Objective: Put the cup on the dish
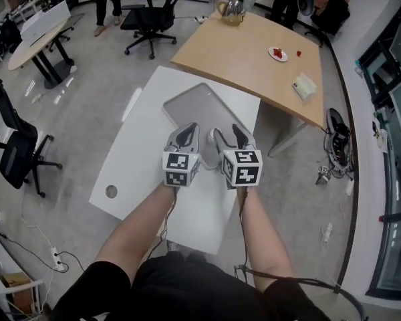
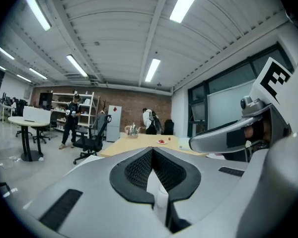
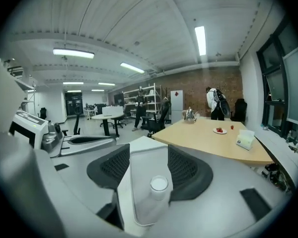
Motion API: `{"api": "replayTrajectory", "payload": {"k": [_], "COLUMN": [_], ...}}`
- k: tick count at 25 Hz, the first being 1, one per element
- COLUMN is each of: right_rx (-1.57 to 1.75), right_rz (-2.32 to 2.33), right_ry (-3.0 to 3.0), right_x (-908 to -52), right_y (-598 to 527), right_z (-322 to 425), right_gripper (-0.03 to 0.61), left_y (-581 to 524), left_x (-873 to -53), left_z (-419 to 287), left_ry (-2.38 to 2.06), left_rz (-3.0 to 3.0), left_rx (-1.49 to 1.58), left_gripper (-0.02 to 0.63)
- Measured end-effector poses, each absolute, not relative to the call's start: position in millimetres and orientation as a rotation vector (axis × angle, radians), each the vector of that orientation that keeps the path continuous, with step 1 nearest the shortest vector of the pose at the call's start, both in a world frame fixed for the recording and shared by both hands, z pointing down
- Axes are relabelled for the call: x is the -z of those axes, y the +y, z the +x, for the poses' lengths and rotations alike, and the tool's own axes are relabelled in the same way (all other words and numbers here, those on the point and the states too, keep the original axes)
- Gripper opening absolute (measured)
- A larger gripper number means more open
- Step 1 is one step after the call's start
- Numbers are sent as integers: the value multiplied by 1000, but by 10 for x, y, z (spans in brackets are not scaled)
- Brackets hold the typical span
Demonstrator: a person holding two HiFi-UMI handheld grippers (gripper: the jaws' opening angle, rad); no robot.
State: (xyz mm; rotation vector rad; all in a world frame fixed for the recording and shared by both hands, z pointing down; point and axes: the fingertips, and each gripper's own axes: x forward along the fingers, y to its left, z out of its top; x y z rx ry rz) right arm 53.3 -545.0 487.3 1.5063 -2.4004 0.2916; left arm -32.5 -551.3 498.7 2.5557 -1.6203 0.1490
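Note:
A small white cup (image 3: 159,184) stands on a flat grey dish (image 3: 141,202), seen low between the jaws in the right gripper view. My right gripper (image 3: 149,155) is open, with its jaws wide apart above and around the cup and not touching it. In the head view the grey dish (image 1: 199,104) lies on a white table (image 1: 147,159). Both grippers hover side by side over its near edge and hide the cup. My left gripper (image 1: 189,130) sits just left of the right gripper (image 1: 227,132). The left gripper (image 2: 151,152) has its jaws closed together at the tips, with nothing held.
Beyond the white table is a wooden table (image 1: 254,59) with a metal teapot (image 1: 231,12), a small plate of red items (image 1: 277,53) and a tissue box (image 1: 305,85). Office chairs (image 1: 149,20) and people stand further back. Cables lie on the floor at right.

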Motion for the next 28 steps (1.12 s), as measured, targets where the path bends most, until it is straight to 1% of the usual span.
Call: {"api": "replayTrajectory", "payload": {"k": [2,3,4,6,8,11,16,22,28], "right_rx": [-262,-241,-219,-185,-140,-69,-48,-60,-63], "right_rz": [1564,1609,1655,1729,1777,1810,1826,1830,1837], "right_ry": [-2431,-2436,-2440,-2462,-2486,-2502,-2507,-2498,-2528], "right_x": [-4525,-4361,-4201,-3896,-3632,-3387,-3277,-3231,-3254], "right_y": [-5222,-5093,-4959,-4694,-4456,-4181,-3977,-3878,-3811], "right_z": [601,646,689,740,756,771,779,729,620], "right_gripper": [230,175,101,53,32,14,12,11,11], "left_y": [-5312,-5200,-5086,-4875,-4678,-4420,-4151,-3983,-3912], "left_x": [-4679,-4552,-4438,-4207,-3970,-3718,-3483,-3430,-3465], "left_z": [-285,-268,-252,-226,-190,-100,15,152,62], "left_ry": [-1622,-1622,-1621,-1624,-1628,-1598,-1540,-1497,-1492], "left_rz": [2576,2584,2590,2612,2642,2696,2724,2727,2704], "left_rx": [-147,-145,-139,-114,-80,-35,20,-4,21], "left_gripper": [6,8,6,8,8,8,6,6,6]}}
